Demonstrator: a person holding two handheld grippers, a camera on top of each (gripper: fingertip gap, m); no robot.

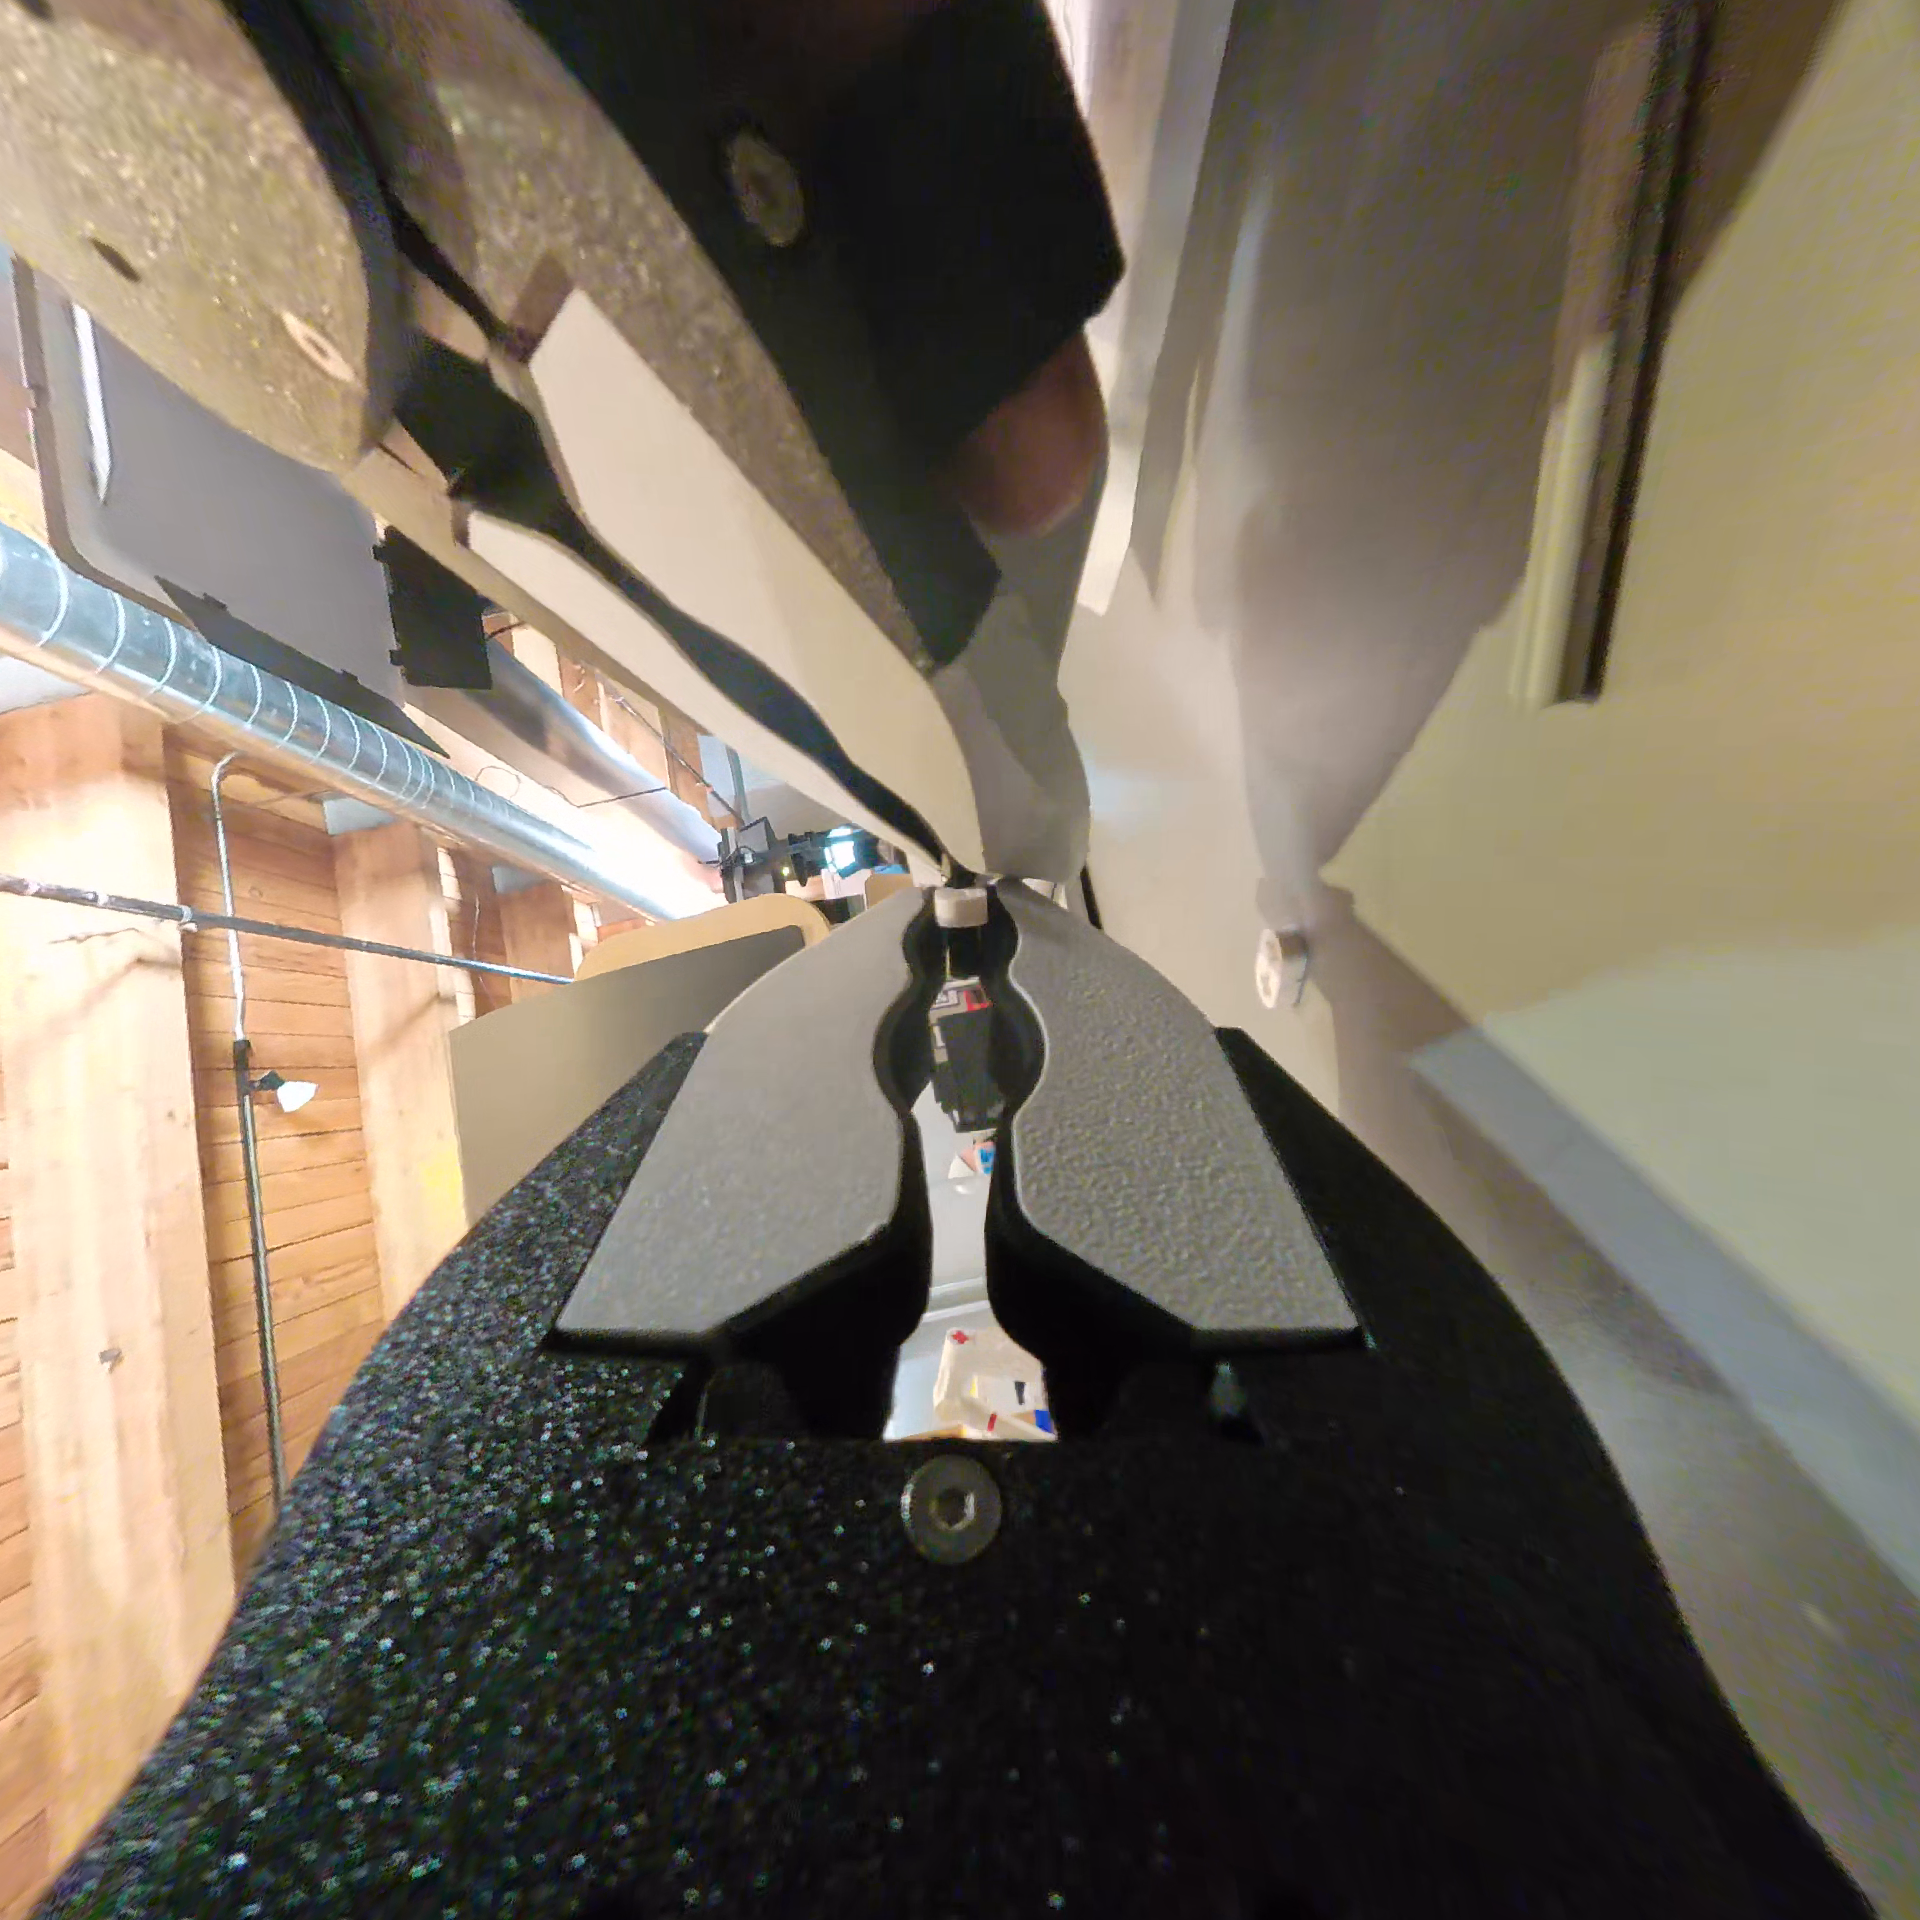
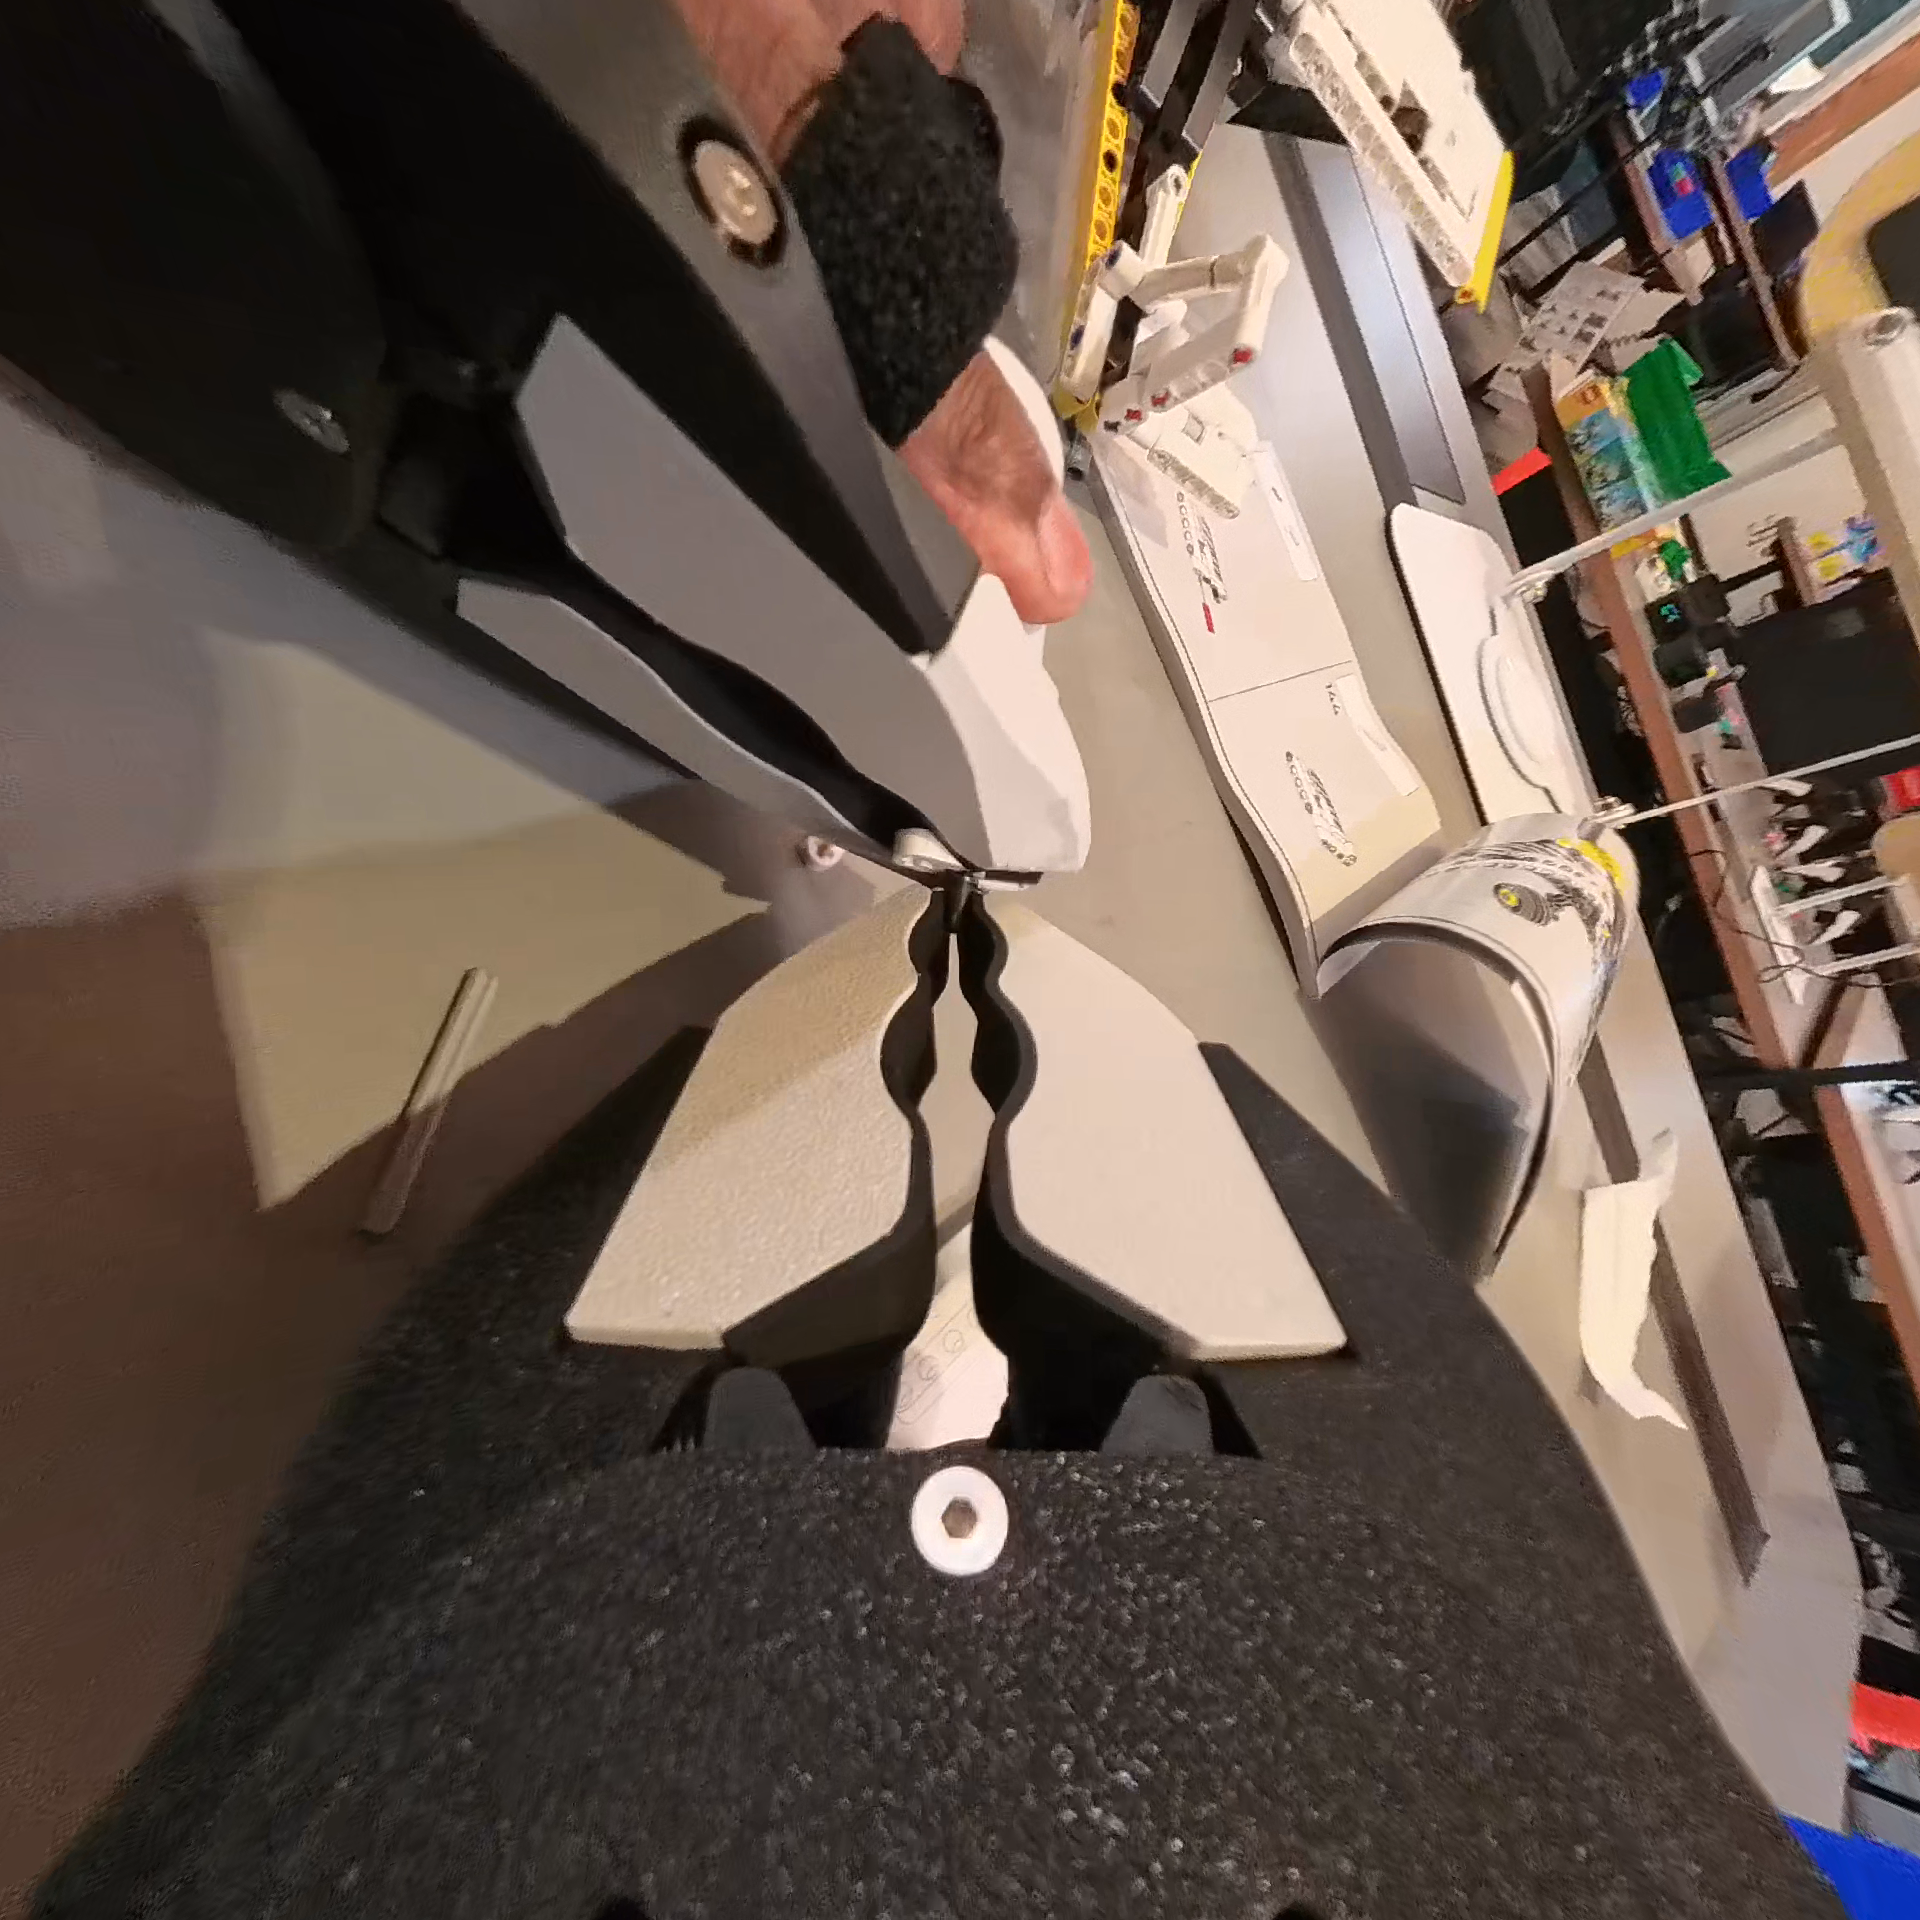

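White bush [image 1: 958, 906] pinched in narrow-set left gripper [image 1: 961, 920] tips, meeting thin black pin [image 2: 961, 896] clamped by near-closed right gripper [image 2: 958, 920], above grey table [image 2: 1195, 810]. Best aligned squarely, pressed gently.

A workshop or hobby lab. Left of the left fingers run bare timber walls [image 1: 291, 935] and a metal duct [image 1: 260, 686]; right of the right fingers a grey bench [image 2: 1226, 935] carries an open booklet [image 2: 1309, 686] and a brick model [image 2: 1174, 301], with cluttered shelves [image 2: 1714, 187] beyond.
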